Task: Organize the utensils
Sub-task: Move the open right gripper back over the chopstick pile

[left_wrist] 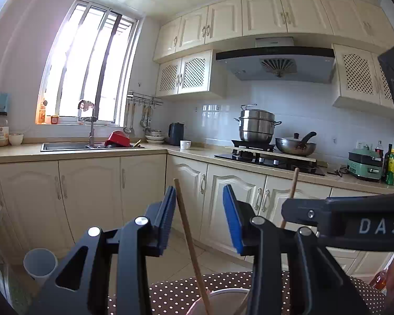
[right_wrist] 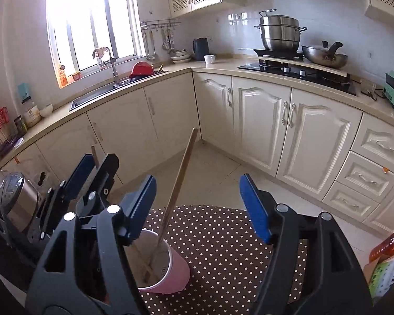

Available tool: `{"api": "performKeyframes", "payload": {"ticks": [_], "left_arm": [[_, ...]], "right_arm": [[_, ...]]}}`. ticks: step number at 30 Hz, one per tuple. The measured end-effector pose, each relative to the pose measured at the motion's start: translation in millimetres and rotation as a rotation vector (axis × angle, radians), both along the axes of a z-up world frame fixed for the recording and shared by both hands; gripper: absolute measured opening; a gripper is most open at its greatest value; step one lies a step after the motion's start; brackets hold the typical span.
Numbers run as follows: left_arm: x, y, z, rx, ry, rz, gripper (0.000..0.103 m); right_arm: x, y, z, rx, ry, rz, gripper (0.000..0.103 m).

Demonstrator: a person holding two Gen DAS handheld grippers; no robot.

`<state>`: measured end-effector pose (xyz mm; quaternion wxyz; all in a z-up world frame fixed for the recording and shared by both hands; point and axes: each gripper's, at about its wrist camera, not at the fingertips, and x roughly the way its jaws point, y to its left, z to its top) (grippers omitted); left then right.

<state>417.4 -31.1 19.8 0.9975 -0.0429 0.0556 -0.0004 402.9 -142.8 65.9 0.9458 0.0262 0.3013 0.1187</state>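
Left gripper parted, pads clear of a wooden chopstick standing between them; right gripper spread wide, empty; second chopstick leaning in pink cup on near dotted tablecloth.

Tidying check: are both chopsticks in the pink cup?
Yes. Both chopsticks stand with their lower ends inside the pink cup; neither gripper's pads press them.

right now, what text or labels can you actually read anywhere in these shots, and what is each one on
"DAS": white letters on the black body of the right gripper, cut off by the frame edge in the left wrist view.
Green carton: printing blurred, unreadable.
Jar by the sink: label too small.
Sauce bottles: labels too small.
Nothing else legible.
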Motion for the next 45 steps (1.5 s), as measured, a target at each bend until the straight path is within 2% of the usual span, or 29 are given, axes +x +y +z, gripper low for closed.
{"api": "performKeyframes", "payload": {"ticks": [8,12,17,21,25,32,37,42,45], "left_arm": [[-12,-9,11,0.03,-0.003,-0.03,0.037],[-24,-11,22,0.038,0.011,-0.029,0.037],[-56,-1,41,-0.032,0.034,-0.047,0.037],[-96,9,50,-0.037,-0.03,-0.009,0.037],[-135,22,48,-0.061,-0.017,-0.009,0.037],[-206,33,42,0.018,0.027,0.003,0.037],[-251,36,34,0.07,0.071,-0.017,0.037],[-277,31,22,0.111,0.138,-0.04,0.037],[-282,30,11,0.131,0.215,-0.065,0.037]], "right_arm": [[-13,1,12,0.009,-0.026,-0.045,0.068],[-31,1,25,-0.017,-0.083,-0.096,0.068],[-66,-9,40,-0.013,-0.148,-0.141,0.069],[-106,-12,47,-0.023,-0.16,-0.128,0.07],[-141,-14,51,-0.008,-0.121,-0.11,0.073],[-196,-15,40,-0.043,-0.005,-0.095,0.073],[-233,-19,32,-0.08,0.026,-0.124,0.074],[-257,-21,20,-0.12,0.085,-0.143,0.074],[-264,-17,9,-0.173,0.134,-0.14,0.074]]}}
